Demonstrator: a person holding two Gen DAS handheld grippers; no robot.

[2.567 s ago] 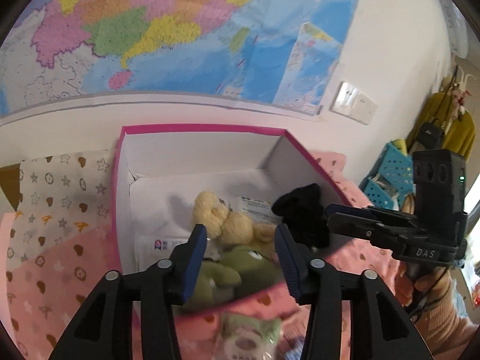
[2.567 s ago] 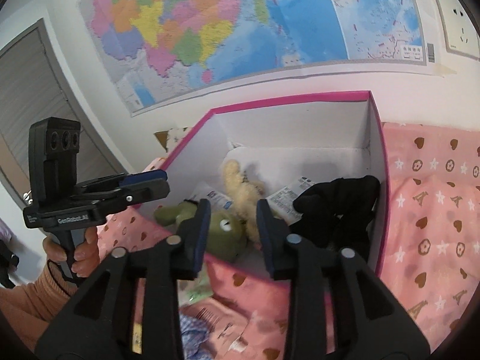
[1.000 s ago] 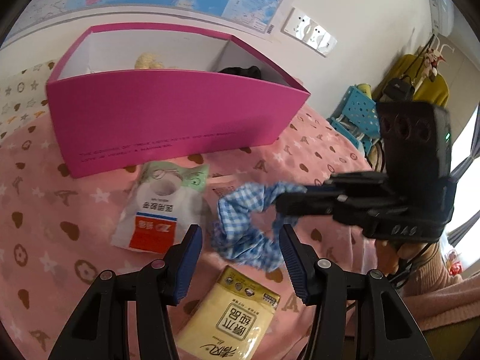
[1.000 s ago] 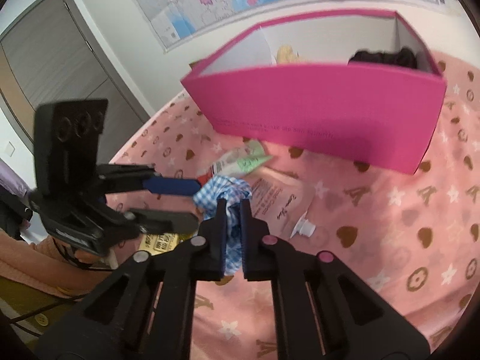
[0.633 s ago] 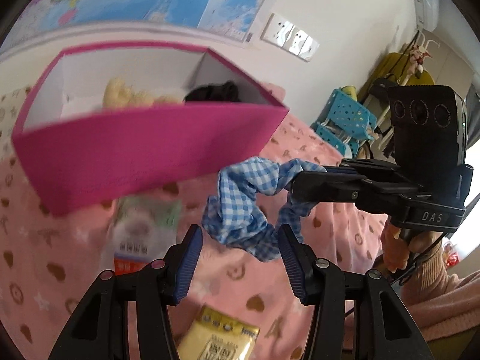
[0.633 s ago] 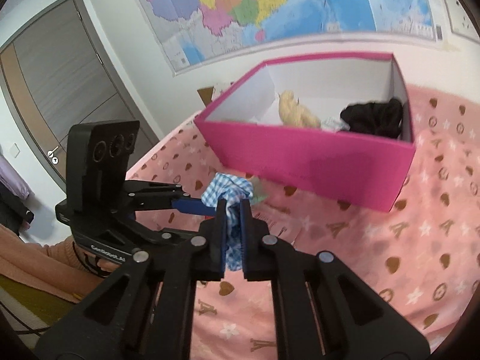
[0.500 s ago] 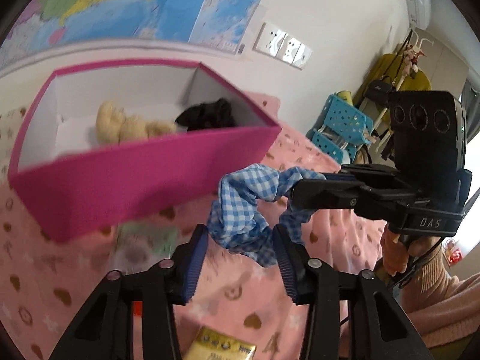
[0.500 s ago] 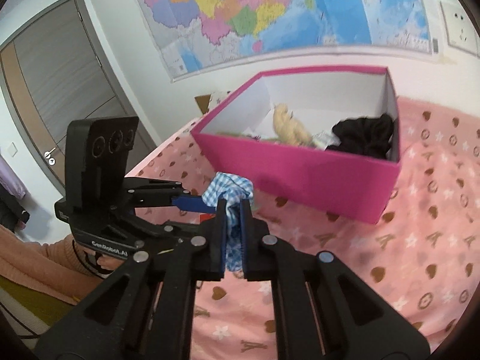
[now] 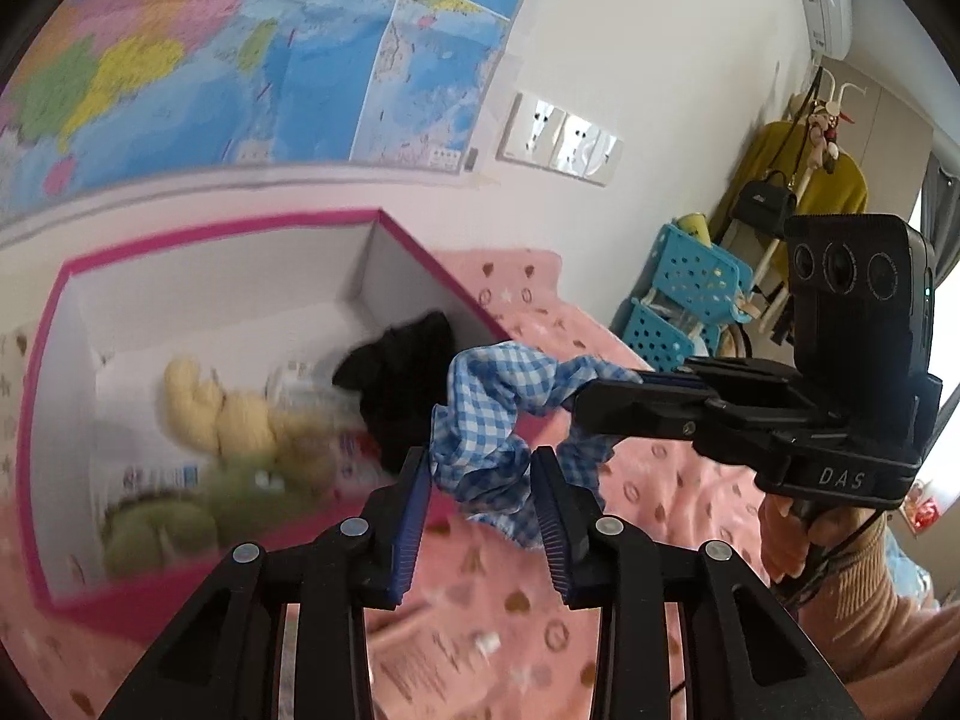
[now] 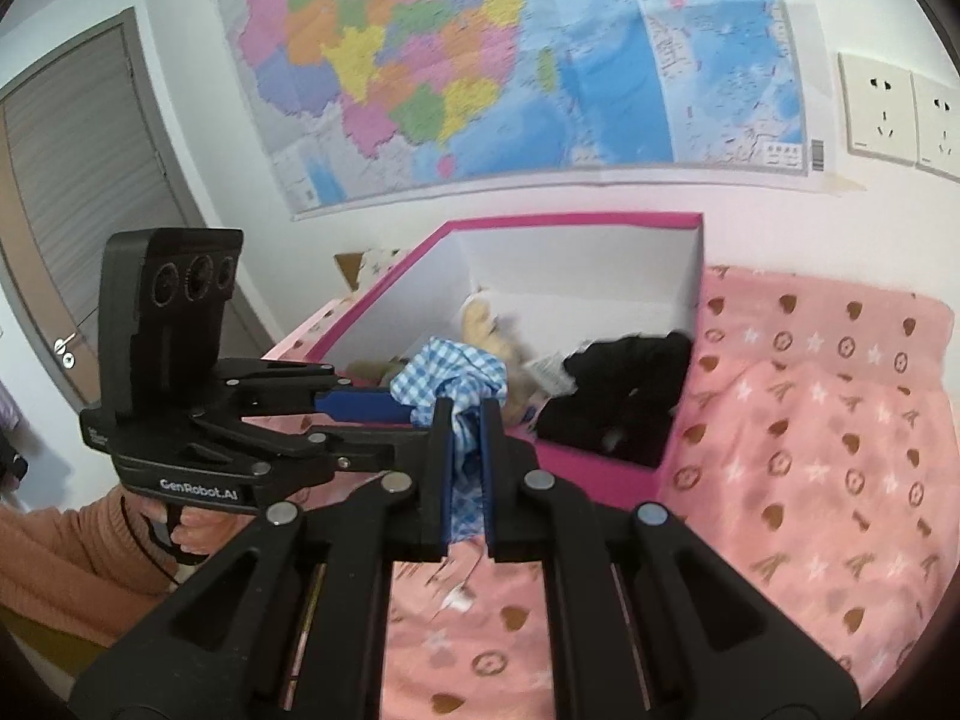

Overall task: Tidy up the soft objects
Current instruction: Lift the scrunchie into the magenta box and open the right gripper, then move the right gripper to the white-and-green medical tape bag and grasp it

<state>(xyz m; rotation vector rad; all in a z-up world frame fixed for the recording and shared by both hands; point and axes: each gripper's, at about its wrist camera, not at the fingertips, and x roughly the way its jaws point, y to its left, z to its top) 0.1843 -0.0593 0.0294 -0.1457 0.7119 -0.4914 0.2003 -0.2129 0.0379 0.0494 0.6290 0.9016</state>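
My right gripper (image 10: 463,420) is shut on a blue-and-white checked scrunchie (image 10: 450,381) and holds it in the air at the near rim of the pink box (image 10: 576,219). In the left wrist view the scrunchie (image 9: 489,420) hangs from the right gripper (image 9: 591,399), between the fingers of my open left gripper (image 9: 483,471). The box (image 9: 198,234) holds a cream plush toy (image 9: 222,405), a green plush toy (image 9: 180,516) and a black soft item (image 9: 402,384), which also shows in the right wrist view (image 10: 624,396).
The box sits on a pink bedspread (image 10: 828,420) with hearts and stars, against a wall with a map (image 10: 480,60). Blue baskets (image 9: 684,300) and a coat rack stand at the right. A grey door (image 10: 78,180) is at the left.
Both grippers have risen and moved toward the box. The right gripper has carried the scrunchie from the bedspread up to the box's rim. The left fingers have closed in a little around it.
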